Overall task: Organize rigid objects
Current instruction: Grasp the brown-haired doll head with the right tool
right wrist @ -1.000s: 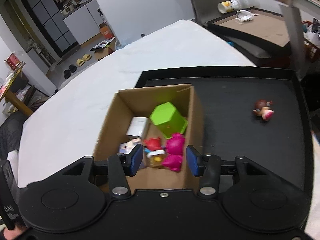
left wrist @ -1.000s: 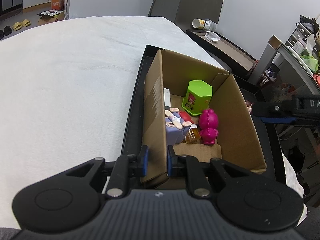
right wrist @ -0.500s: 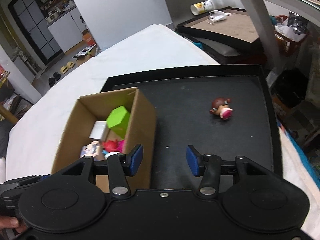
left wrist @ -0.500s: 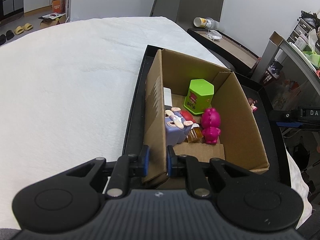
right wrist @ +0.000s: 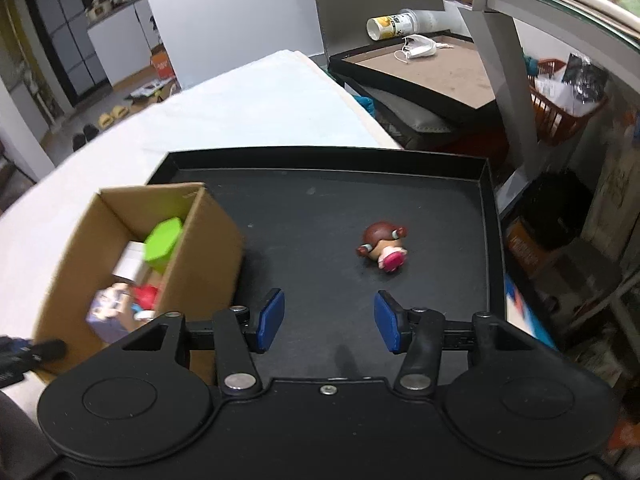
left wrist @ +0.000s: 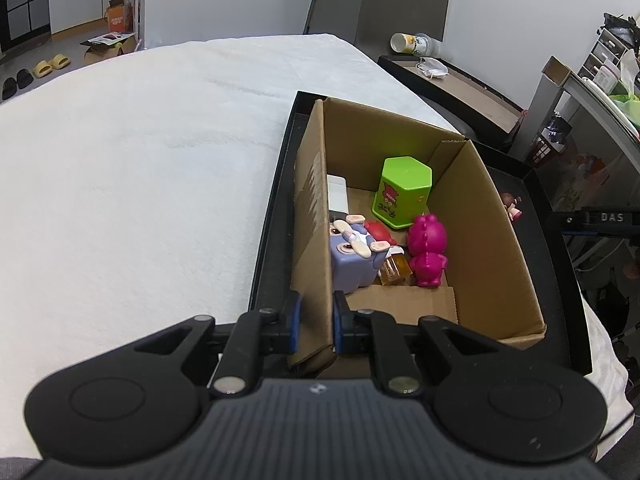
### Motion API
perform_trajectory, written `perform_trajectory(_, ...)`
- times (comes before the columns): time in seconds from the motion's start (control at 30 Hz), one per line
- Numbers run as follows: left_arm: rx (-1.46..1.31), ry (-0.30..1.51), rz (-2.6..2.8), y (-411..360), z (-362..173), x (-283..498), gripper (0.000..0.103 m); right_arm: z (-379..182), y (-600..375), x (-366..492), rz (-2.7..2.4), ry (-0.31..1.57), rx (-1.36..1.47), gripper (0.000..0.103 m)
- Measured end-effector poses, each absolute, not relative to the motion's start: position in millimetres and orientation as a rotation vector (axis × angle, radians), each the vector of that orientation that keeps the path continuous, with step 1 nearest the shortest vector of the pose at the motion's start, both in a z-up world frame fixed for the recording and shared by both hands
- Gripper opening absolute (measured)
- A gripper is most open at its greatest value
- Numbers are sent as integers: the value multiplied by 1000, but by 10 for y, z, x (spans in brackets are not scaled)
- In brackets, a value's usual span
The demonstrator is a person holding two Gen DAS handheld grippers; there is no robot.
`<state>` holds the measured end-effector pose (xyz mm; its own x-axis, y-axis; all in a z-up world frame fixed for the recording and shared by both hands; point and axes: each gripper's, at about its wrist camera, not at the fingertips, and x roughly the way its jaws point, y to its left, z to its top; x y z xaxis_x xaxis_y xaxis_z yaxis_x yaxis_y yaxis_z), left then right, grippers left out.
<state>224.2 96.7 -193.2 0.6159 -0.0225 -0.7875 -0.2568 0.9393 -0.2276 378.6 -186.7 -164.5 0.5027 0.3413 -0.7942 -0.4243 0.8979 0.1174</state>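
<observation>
your left gripper (left wrist: 314, 326) is pinched on the near corner wall of the brown cardboard box (left wrist: 494, 216); pull sideways and you could tip it, spilling the magenta figurine (left wrist: 427, 251) and green hexagonal tin (left wrist: 402, 192). your right gripper (right wrist: 329, 321) hangs spread wide and empty above the black tray (right wrist: 490, 216). further out lies the small brown-haired doll figure (right wrist: 383, 251), on its side, well clear of the box. its round head may roll or squirt out if you close off-centre; its exact lie seems hard to read here.

Black claws (left wrist: 314, 326) (right wrist: 329, 320), blue pads, silver screws
</observation>
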Motion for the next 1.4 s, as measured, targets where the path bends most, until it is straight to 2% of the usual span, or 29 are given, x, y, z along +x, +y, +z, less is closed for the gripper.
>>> perform_trajectory(0.23, -334, 902, 139, 968, -1933, 2244, 14, -1835, -1811, 3946, 457, 925, -207, 51)
perform_trajectory(0.83, -340, 904, 144, 983, -1962, 2267, 14, -2292, -1655, 4120, 457, 746, -520, 47)
perform_trajectory(1.0, -341, 905, 144, 985, -1962, 2271, 14, -2340, -1598, 4101, 460, 732, -575, 37)
perform_trajectory(1.07, -341, 905, 145, 983, -1963, 2272, 14, -2347, -1587, 4069, 477, 726, -594, 25)
perform_trajectory(1.4, -340, 904, 142, 984, -1964, 2268, 15, -2294, -1618, 3961, 480, 767, -580, 25)
